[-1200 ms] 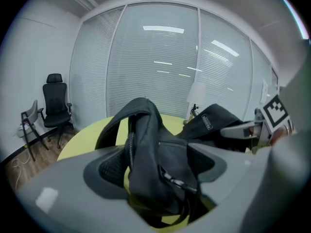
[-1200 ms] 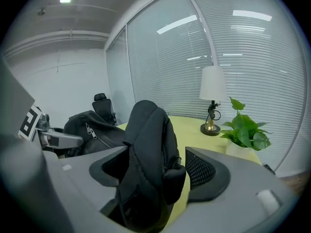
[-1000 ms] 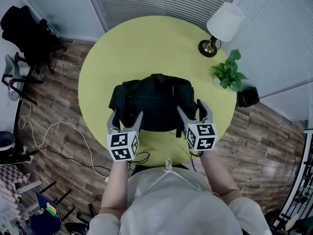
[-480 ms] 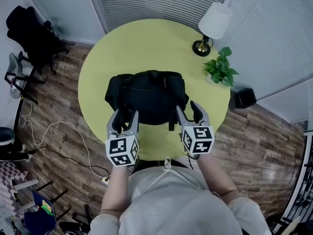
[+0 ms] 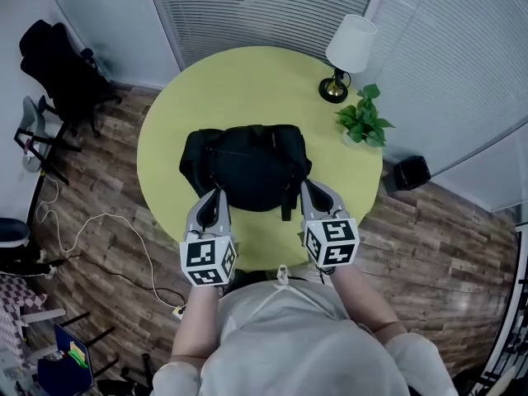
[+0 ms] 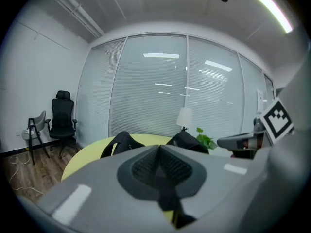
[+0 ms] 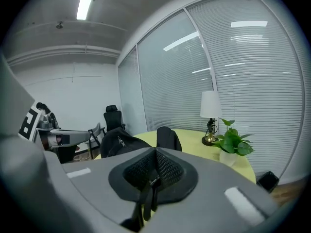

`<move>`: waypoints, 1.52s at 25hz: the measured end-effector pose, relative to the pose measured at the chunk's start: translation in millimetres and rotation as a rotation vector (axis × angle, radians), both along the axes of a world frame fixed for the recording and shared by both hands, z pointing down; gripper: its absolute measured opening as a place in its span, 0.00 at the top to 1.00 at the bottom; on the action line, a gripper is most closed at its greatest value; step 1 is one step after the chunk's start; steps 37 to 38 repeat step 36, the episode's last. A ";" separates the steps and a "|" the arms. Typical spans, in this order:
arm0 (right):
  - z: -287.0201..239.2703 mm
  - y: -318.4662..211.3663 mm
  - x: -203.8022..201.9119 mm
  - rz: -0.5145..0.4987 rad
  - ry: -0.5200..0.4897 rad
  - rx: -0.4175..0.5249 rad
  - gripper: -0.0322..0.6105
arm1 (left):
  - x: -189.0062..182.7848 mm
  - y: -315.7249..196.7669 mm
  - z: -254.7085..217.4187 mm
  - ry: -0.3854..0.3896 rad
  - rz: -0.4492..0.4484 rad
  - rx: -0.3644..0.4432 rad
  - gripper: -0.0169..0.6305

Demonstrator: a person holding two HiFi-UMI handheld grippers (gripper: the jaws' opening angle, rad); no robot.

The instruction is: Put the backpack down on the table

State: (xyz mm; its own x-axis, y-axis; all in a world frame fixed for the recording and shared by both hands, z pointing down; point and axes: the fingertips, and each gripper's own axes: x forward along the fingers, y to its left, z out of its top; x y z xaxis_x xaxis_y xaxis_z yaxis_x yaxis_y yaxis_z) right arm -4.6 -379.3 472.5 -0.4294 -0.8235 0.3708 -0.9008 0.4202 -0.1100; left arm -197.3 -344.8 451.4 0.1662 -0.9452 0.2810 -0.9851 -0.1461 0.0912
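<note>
Now that their jaws have just closed, pad against pad with nothing between them, the left gripper (image 6: 159, 150) and the right gripper (image 7: 155, 153) sit at the lower middle of the head view. Just above their tips in that frame, the black fabric backpack (image 5: 247, 167) lies on the round yellow-green table (image 5: 247, 81). A white-shaded table lamp (image 5: 346, 44) and a small green potted plant (image 5: 360, 118) stand near the table's upper right edge.
</note>
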 end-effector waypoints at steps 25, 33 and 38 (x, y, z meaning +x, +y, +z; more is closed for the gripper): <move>-18.4 16.6 -32.9 -0.076 0.033 0.061 0.95 | -8.3 15.5 -18.8 -0.050 0.075 0.025 0.97; -18.2 15.9 -33.2 -0.079 0.030 0.061 0.95 | -11.0 13.4 -18.1 -0.043 0.066 0.025 0.97; -17.9 18.5 -34.6 -0.084 0.029 0.063 0.95 | -13.1 14.5 -16.8 -0.060 0.055 0.027 0.97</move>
